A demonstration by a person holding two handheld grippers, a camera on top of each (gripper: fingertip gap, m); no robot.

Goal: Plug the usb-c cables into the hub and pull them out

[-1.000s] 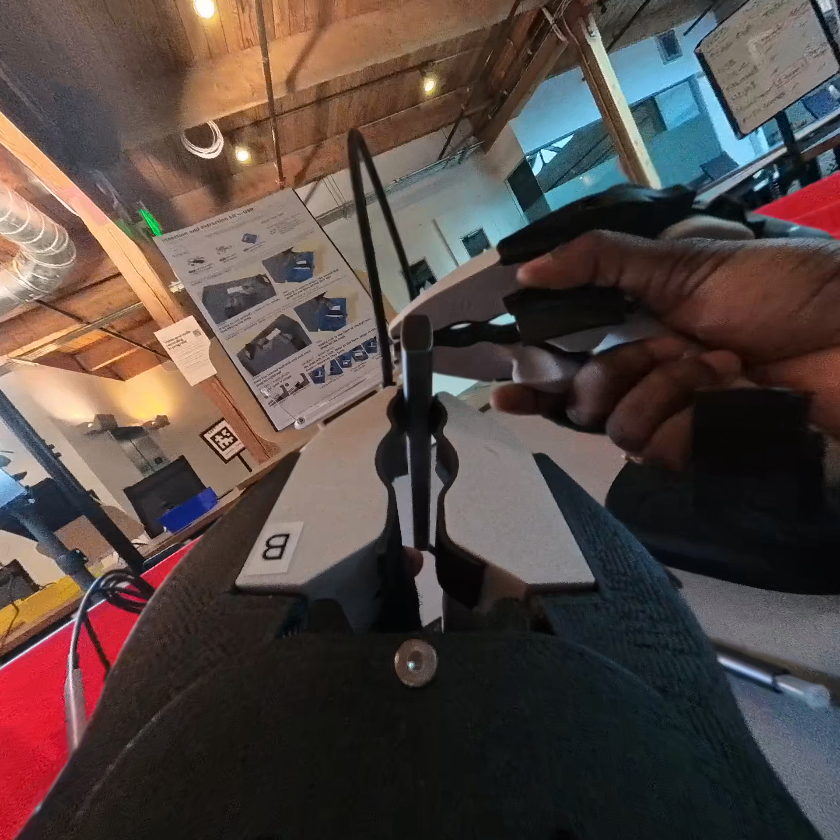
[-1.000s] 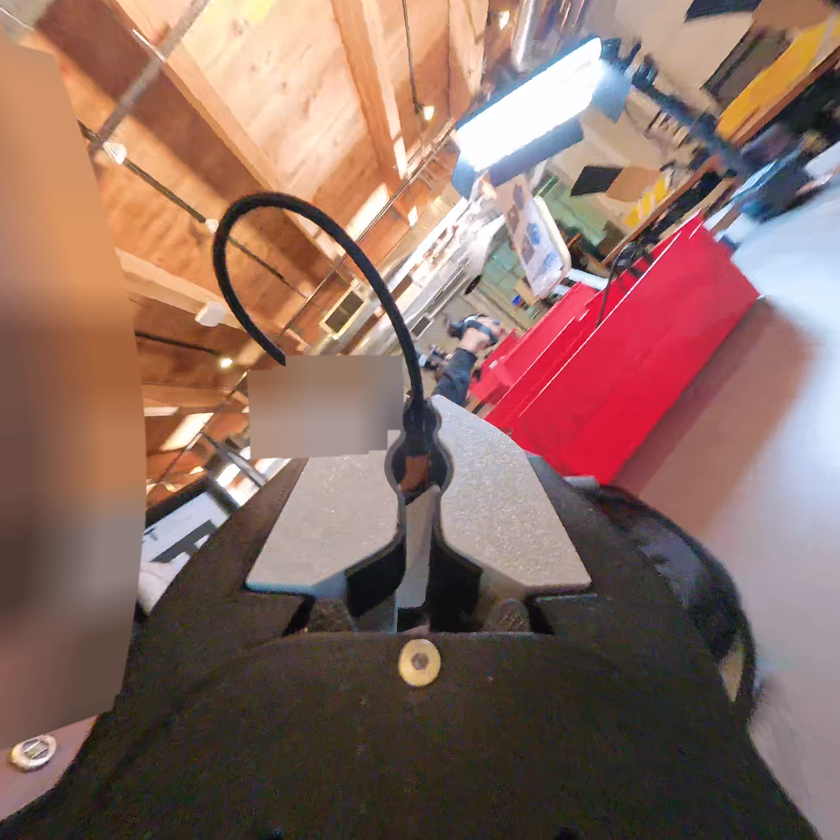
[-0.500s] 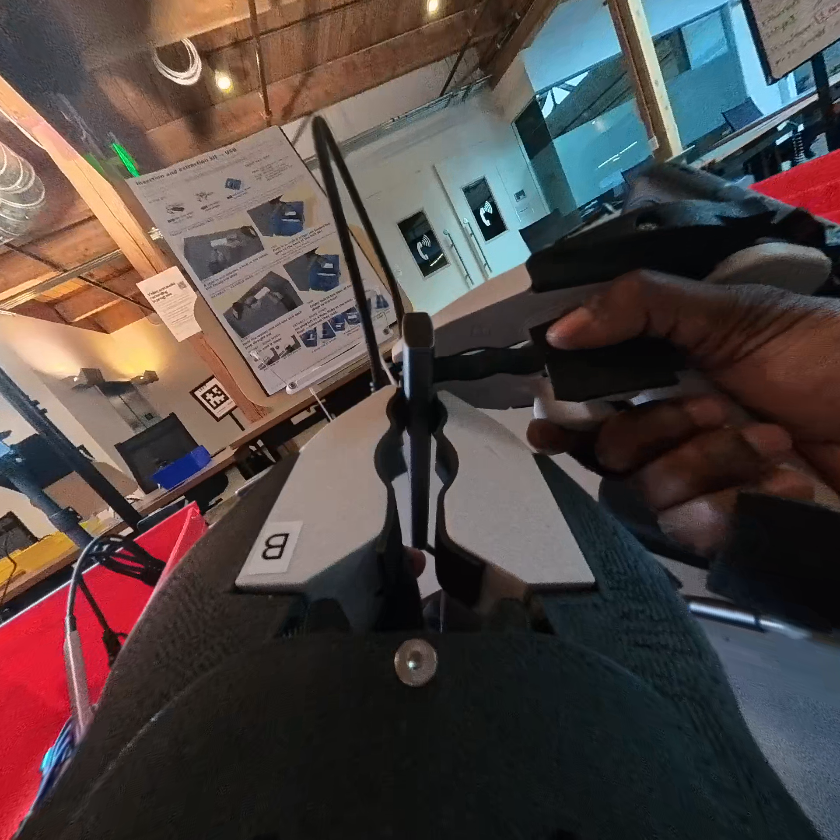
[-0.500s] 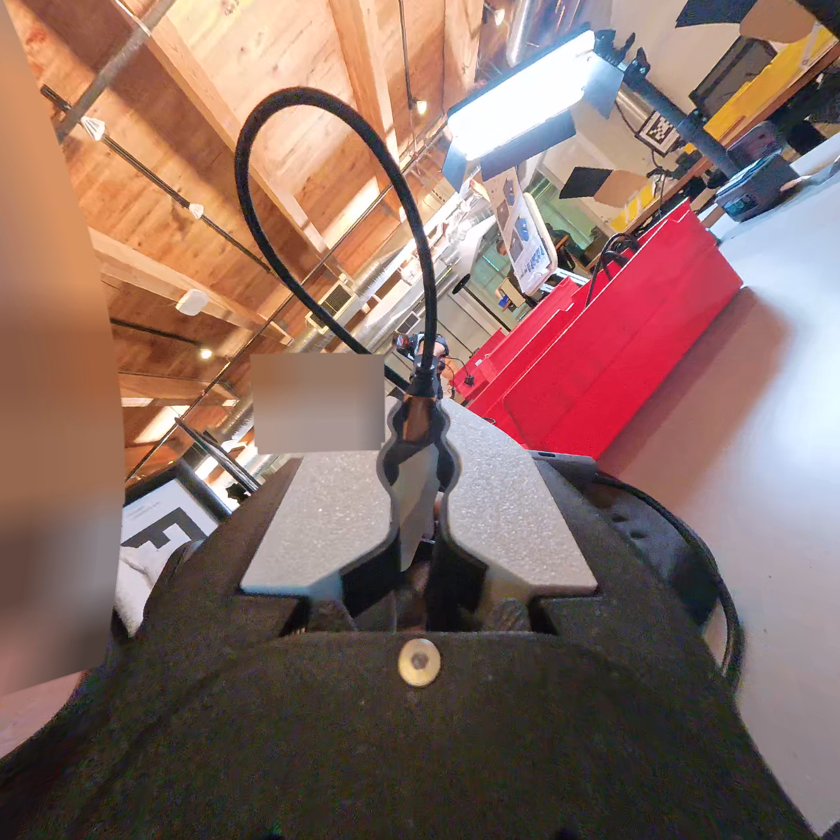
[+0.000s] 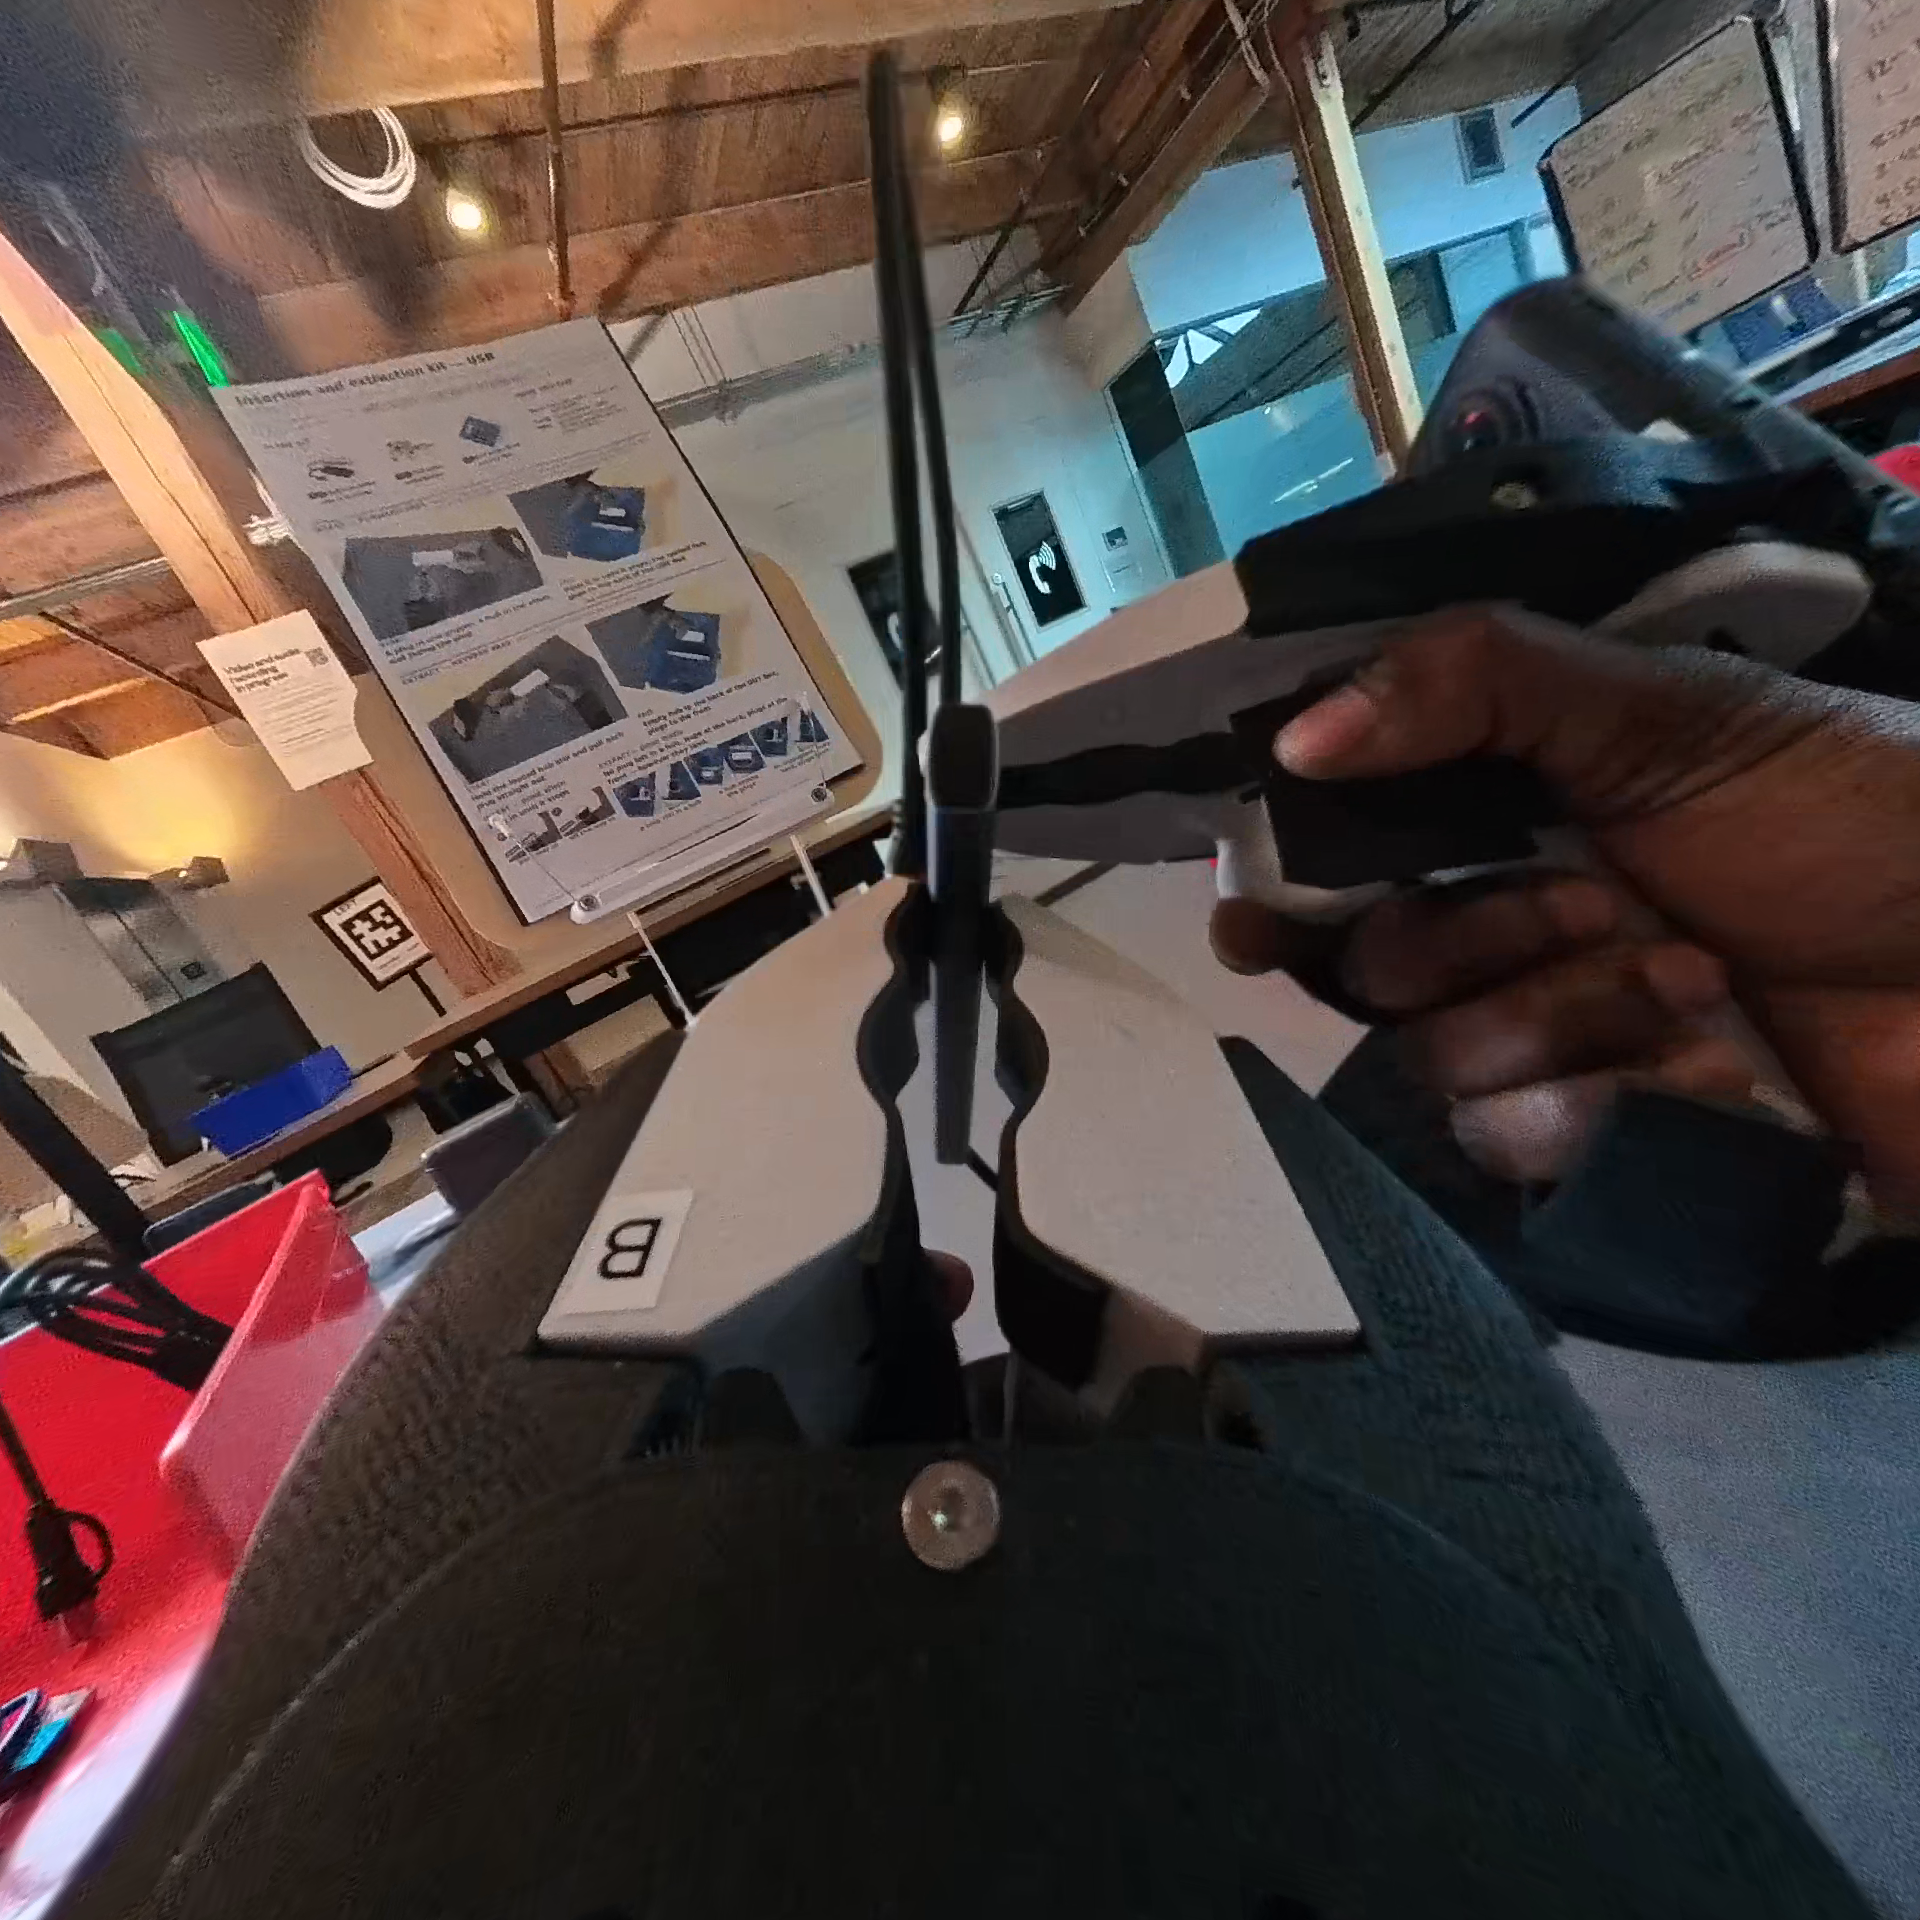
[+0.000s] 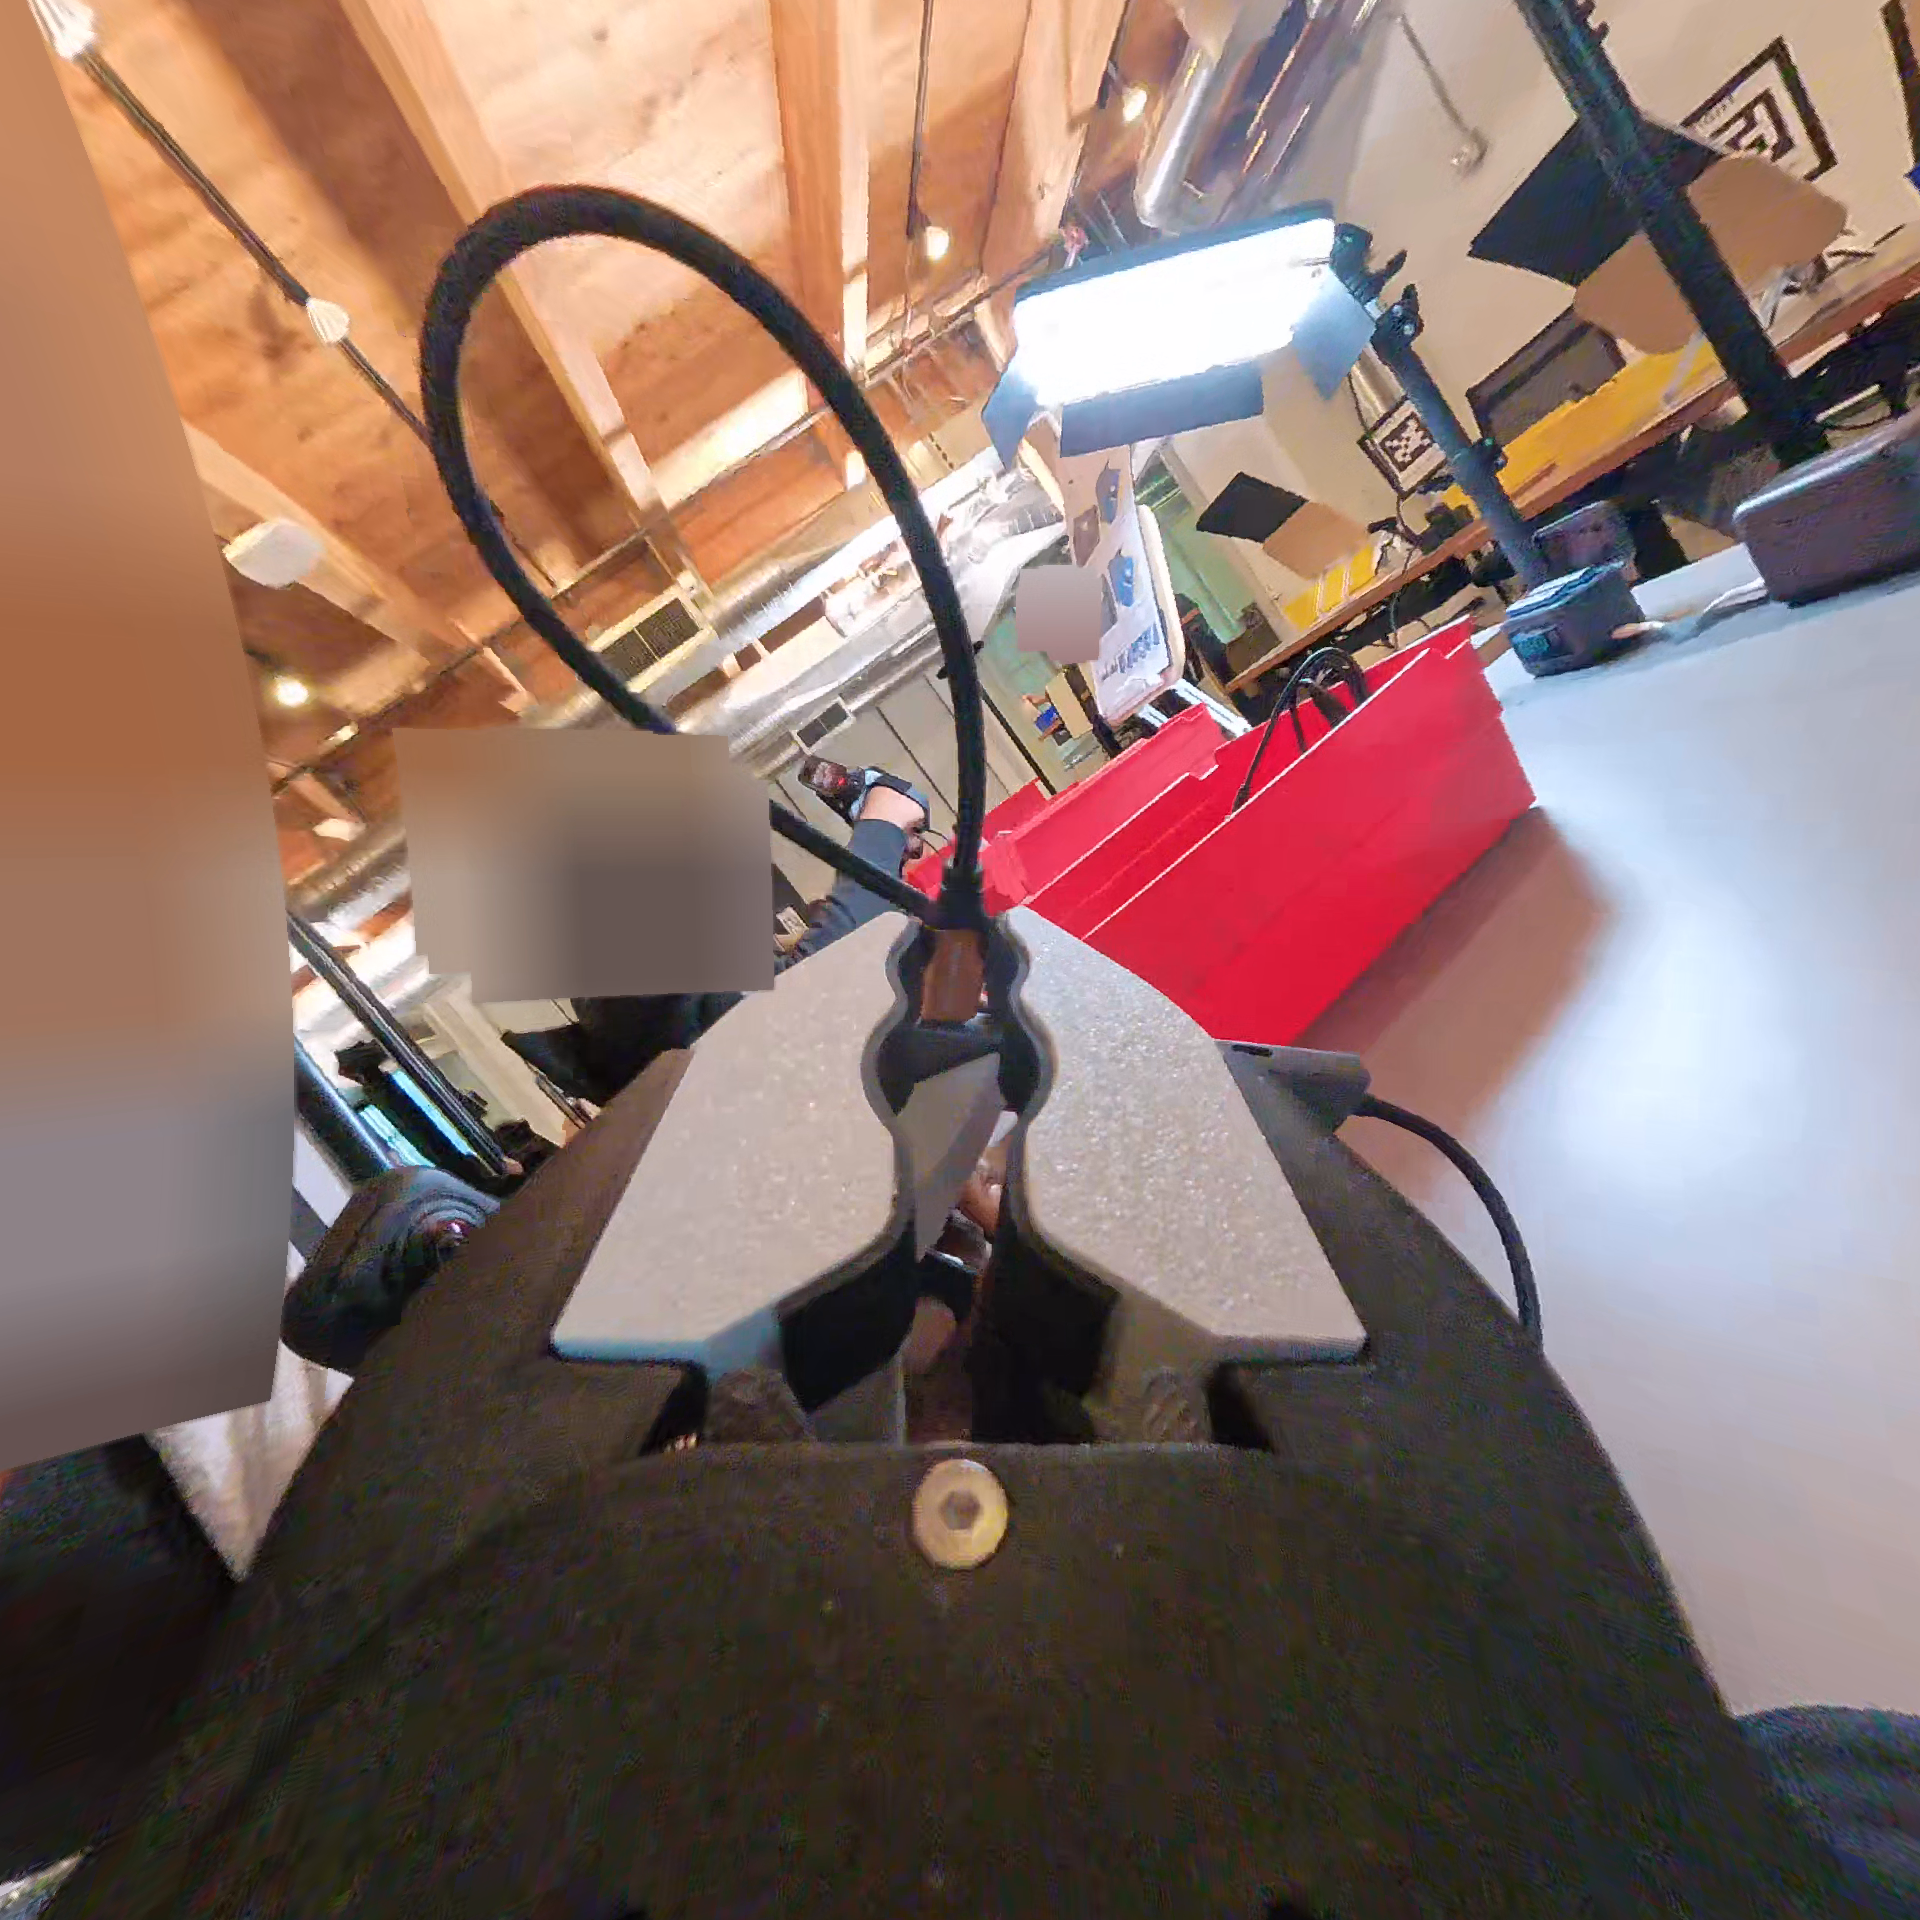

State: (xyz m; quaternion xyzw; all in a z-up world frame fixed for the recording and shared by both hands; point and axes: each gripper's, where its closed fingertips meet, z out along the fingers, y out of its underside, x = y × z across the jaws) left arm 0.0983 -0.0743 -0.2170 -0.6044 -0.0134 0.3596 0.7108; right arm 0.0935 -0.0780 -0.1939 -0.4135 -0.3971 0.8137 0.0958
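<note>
Overhead, wooden beams [image 6: 831, 208]; grey table [image 6: 1714, 935], red bins [image 6: 1299, 862].

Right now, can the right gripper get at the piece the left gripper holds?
Probably yes: the right gripper, holding a cable plug, meets the dark piece above the left gripper; nothing between.

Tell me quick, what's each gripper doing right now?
Left gripper: shut on the hub.
Right gripper: shut on a cable plug.
</note>
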